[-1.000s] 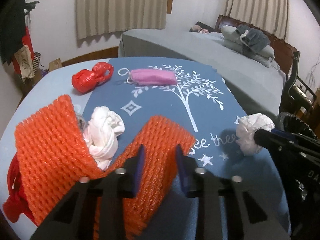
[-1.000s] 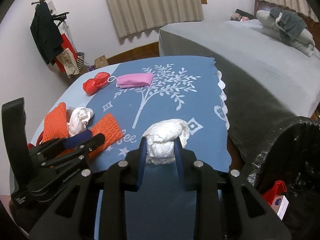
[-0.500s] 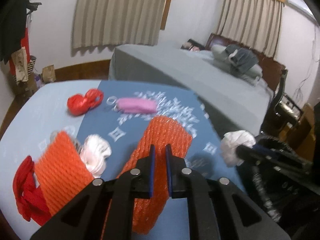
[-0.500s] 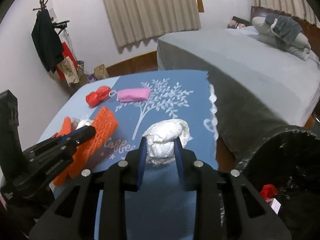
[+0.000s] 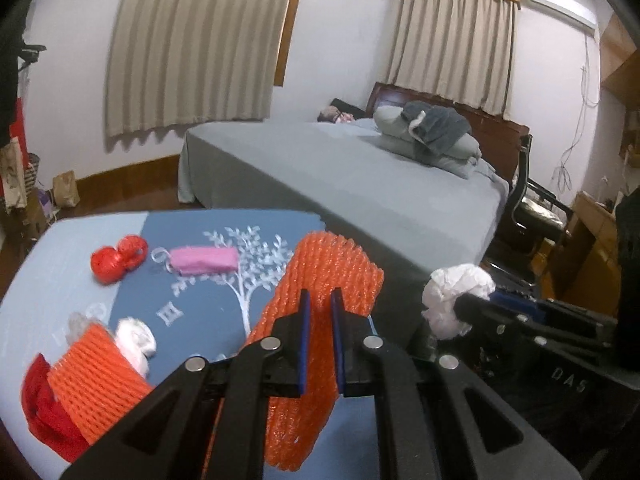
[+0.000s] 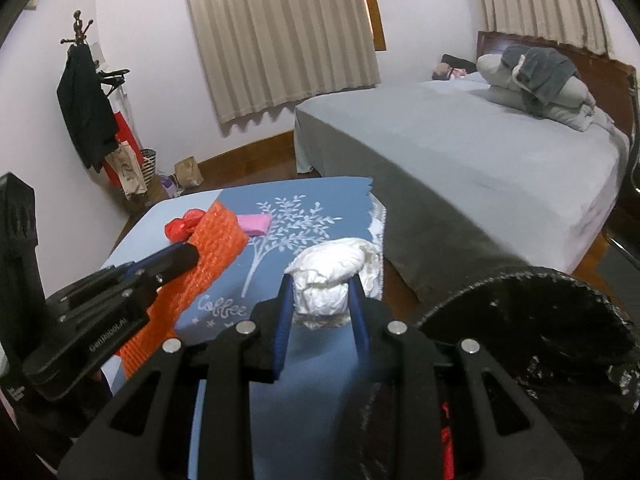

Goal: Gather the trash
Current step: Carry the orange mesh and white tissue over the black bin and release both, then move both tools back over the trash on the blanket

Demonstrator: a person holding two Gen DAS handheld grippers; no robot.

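Up comes the orange foam net (image 5: 320, 280), lifted off the table (image 5: 52, 264), left gripper (image 5: 319, 304) clamped on it; right gripper (image 6: 322, 280) pinching the white paper wad (image 6: 332, 272), probably above the black bin (image 6: 532, 320).

Two held pieces of trash above a table, with a bin off to the right

Between the left gripper's (image 5: 319, 304) jaws sits a foam net (image 5: 320, 280); left of them on the table (image 5: 24, 288) lie another net (image 5: 96, 364), a wad (image 5: 136, 340), a bag (image 5: 118, 258) and a mask (image 5: 204, 259). Between the right gripper's (image 6: 320, 292) jaws sits a paper ball (image 6: 332, 276); right of them stands the bin (image 6: 532, 320), with the bed (image 6: 460, 152) behind.
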